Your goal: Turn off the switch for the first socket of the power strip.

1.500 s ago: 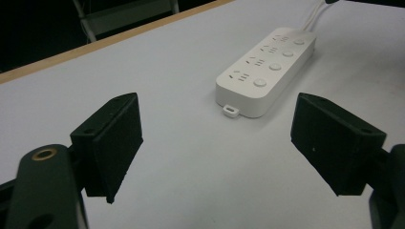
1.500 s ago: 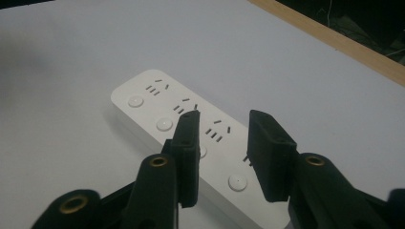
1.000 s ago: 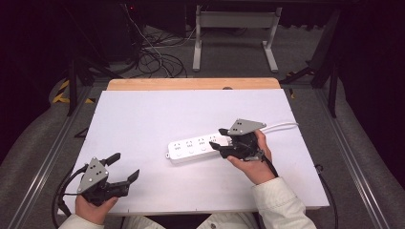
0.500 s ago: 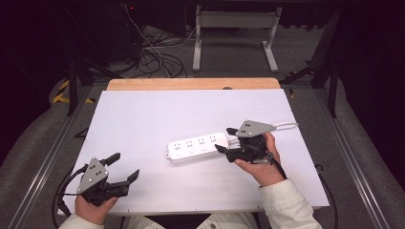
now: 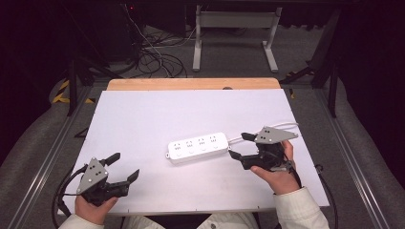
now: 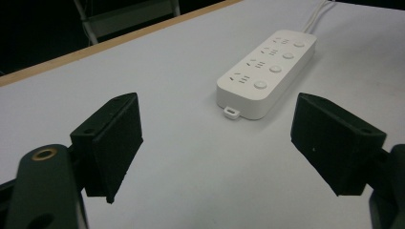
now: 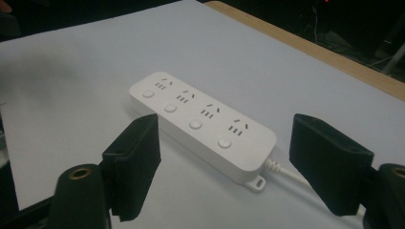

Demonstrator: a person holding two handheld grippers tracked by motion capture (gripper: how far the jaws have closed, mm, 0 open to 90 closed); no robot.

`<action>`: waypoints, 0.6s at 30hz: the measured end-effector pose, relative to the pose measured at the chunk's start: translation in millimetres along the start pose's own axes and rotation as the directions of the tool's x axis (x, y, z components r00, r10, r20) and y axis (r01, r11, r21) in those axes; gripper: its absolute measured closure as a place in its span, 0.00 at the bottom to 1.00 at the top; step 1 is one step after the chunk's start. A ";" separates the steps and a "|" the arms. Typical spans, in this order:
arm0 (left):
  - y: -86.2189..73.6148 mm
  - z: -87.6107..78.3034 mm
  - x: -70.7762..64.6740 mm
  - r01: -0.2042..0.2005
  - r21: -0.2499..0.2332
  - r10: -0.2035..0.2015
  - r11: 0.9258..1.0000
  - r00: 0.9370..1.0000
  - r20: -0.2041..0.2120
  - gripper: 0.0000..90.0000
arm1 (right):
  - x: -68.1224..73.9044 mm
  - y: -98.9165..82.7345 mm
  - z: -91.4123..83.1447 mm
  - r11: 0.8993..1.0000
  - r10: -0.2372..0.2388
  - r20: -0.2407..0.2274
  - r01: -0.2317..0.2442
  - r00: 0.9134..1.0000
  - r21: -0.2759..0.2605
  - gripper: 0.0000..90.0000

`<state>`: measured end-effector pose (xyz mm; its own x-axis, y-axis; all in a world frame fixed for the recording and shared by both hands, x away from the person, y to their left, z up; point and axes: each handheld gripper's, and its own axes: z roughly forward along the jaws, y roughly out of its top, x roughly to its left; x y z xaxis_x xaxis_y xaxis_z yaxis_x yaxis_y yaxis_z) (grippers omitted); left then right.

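A white power strip [image 5: 198, 147] lies flat on the white tabletop [image 5: 143, 119], a little right of the middle and somewhat nearer the near edge than the far one, its long side running roughly parallel to the near edge with the right end tipped slightly farther away. It has four socket groups in a row, each with a round button beside it, and a small mounting tab at its left end; from its right end a white cord [image 5: 282, 128] runs off toward the right edge of the tabletop. The right tongs [image 5: 238, 145] are held just off the strip's right end, above the tabletop, jaws spread wide and gripping nothing; the right hand [image 5: 274, 167] wraps the body under the grey three-cornered plate. In the right gripper view the strip [image 7: 203, 121] sits between and beyond the two black jaws, apart from both, the cord end nearest the camera. The left tongs [image 5: 123, 166] are near the near-left corner of the tabletop, well apart from the strip, jaws likewise spread and empty, with the left hand [image 5: 93, 206] at the near edge. In the left gripper view the strip [image 6: 267, 71] lies farther off between the open jaws, its tab end facing the camera. A bare wooden strip [image 5: 191, 84] shows along the far edge of the tabletop.
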<state>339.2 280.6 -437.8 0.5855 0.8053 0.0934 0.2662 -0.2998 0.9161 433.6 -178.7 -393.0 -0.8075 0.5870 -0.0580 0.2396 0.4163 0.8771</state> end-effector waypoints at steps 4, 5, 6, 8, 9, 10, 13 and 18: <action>-0.1 -0.2 0.1 -0.001 -0.003 0.001 1.000 1.000 0.001 0.20 | -1.3 -8.1 -7.1 0.999 -0.020 0.016 0.020 1.000 0.025 0.28; -0.1 -0.2 0.1 0.001 -0.005 -0.001 1.000 1.000 0.001 0.20 | -1.8 -10.2 -8.9 1.000 -0.018 0.017 0.018 1.000 0.025 0.28; -0.1 -0.2 0.2 0.001 -0.005 -0.001 1.000 1.000 0.002 0.20 | -2.4 -12.3 -10.5 1.000 -0.013 0.015 0.013 1.000 0.024 0.28; 0.0 -0.5 0.3 -0.006 -0.007 0.006 1.000 1.000 0.003 0.20 | -4.1 -16.5 -13.0 1.000 -0.013 0.008 0.013 1.000 0.023 0.28; 0.0 -0.6 0.1 -0.005 -0.009 0.005 1.000 1.000 0.004 0.20 | -4.5 -18.7 -14.2 1.000 -0.011 0.004 0.011 1.000 0.023 0.28; 0.0 -0.8 -0.1 -0.005 -0.010 0.005 1.000 1.000 0.007 0.20 | -5.6 -23.6 -16.7 1.000 -0.007 -0.004 0.008 1.000 0.018 0.28; 0.1 -1.1 -0.7 -0.002 -0.016 0.002 1.000 1.000 0.010 0.20 | -6.9 -29.2 -18.3 1.000 -0.002 -0.013 0.002 1.000 0.014 0.27; 0.2 -1.5 -1.2 -0.005 -0.018 0.005 1.000 1.000 0.014 0.20 | -9.2 -44.6 -19.6 1.000 0.009 -0.032 -0.008 0.999 0.027 0.25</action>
<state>337.4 280.3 -437.1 0.5971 0.7968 0.0926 0.2493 -0.2940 0.9227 419.7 -216.3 -422.2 -0.8221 0.5683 -0.0350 0.2604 0.4298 0.8645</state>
